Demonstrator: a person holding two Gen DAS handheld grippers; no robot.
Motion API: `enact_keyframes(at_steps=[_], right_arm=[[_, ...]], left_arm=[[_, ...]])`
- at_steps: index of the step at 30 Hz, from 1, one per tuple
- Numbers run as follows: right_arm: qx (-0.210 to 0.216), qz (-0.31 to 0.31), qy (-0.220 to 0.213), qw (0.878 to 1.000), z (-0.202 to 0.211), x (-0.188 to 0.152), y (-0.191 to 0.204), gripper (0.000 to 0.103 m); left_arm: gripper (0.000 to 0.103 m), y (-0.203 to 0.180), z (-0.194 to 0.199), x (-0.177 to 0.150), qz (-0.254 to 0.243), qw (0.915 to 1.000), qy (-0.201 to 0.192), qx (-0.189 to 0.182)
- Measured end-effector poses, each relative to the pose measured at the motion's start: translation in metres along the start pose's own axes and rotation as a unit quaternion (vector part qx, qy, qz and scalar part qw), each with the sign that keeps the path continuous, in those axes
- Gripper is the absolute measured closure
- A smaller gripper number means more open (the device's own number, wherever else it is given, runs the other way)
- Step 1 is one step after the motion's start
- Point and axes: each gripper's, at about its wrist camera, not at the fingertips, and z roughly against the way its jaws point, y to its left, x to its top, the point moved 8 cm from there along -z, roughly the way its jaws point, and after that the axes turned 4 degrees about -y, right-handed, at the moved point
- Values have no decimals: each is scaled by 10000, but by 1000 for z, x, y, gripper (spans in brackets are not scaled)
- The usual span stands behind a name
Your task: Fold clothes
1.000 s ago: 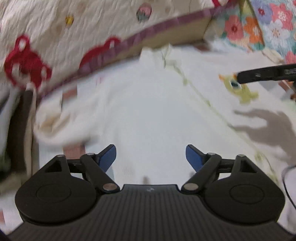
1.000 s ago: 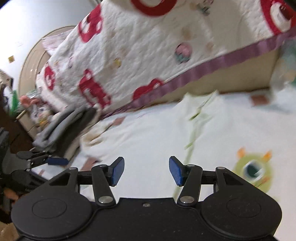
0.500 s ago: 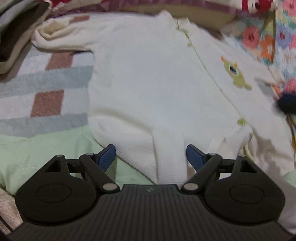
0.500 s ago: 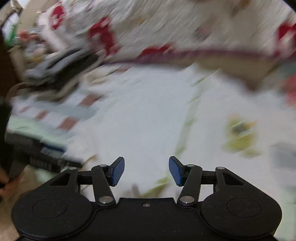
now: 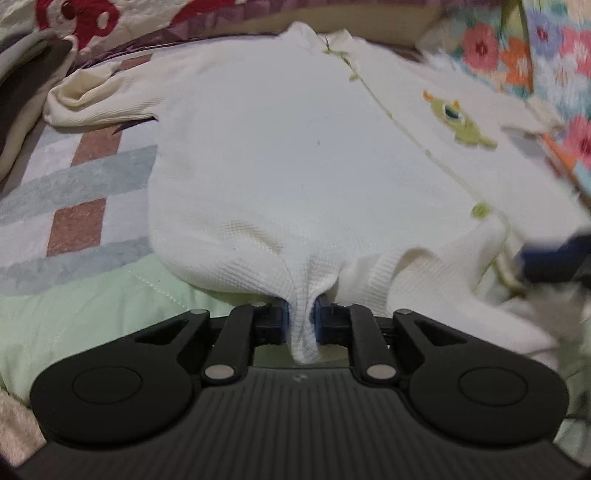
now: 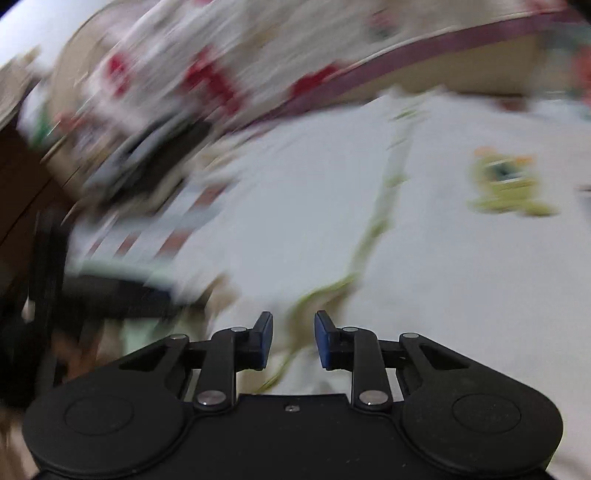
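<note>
A cream baby garment (image 5: 295, 147) with green trim and a green monster patch (image 5: 458, 122) lies spread flat on the bed. My left gripper (image 5: 300, 325) is shut on its near bottom edge, a fold of cloth pinched between the blue pads. The right wrist view is blurred by motion. It shows the same garment (image 6: 443, 258) and its patch (image 6: 506, 181). My right gripper (image 6: 293, 339) hovers over the green-trimmed bottom edge, its jaws narrowed but apart, holding nothing I can make out. Its blue tip shows at the right of the left wrist view (image 5: 554, 254).
A striped quilt with brown and grey blocks (image 5: 74, 206) and a pale green cover (image 5: 92, 295) lie under the garment. A red-and-white quilt (image 5: 92, 14) rises behind, a floral cloth (image 5: 535, 48) at right, folded dark clothes (image 5: 22, 85) at left.
My left gripper has moved to the garment's bottom edge and shut on it. My right gripper has swung down toward that edge and its jaws have narrowed.
</note>
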Motion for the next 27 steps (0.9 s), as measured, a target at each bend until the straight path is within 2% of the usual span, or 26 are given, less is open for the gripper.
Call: enact_keyframes(at_steps=[4,7,9,12,14,16,19,20,21,22,24,26,27], right_arm=[[113,-108,129,9998,-13,-17,-4,72],[336,-387,57,9987,-8,-19,-7,72],[498,-504,-60,9975,-4,-16,-7,60],[683,-604,-31,9958,-10,-13,-8,51],[592,-587,117,9964,-26,-15,-13,47],[513,-602,263,9965,-40,-17,-20,46],[862,-747,336,9929,-50,-19,-23,44],[1068,-777,306,9908,-51,-18,-21,48],[1273,-807,277,9882,-52,-17,-19,76],[1498,-778,266,9853,-50,-17,-16,94],[1970,-869,36,9765,-38,-9,-9,96],[2543,-1272,-339,9581,-12,1,-9,96],[2691,-1477,-446,9507,-3,4,-13,96]], left_arm=[[95,7,42,-1,103,9997,-237,30],[95,20,65,-14,-160,9987,-214,442],[95,28,77,-21,-289,9972,-198,664],[95,36,77,-28,-228,9971,-170,706],[96,41,77,-32,-187,9970,-151,734],[96,41,77,-32,-221,9968,-184,745],[96,42,76,-31,-175,9969,-214,735],[96,43,76,-31,-164,9970,-228,719],[96,43,77,-32,-162,9972,-230,698],[96,43,79,-32,-167,9974,-220,666],[97,42,85,-33,-157,9978,-219,609],[97,45,93,-31,-147,9976,-230,630],[97,47,95,-32,-156,9975,-205,653]])
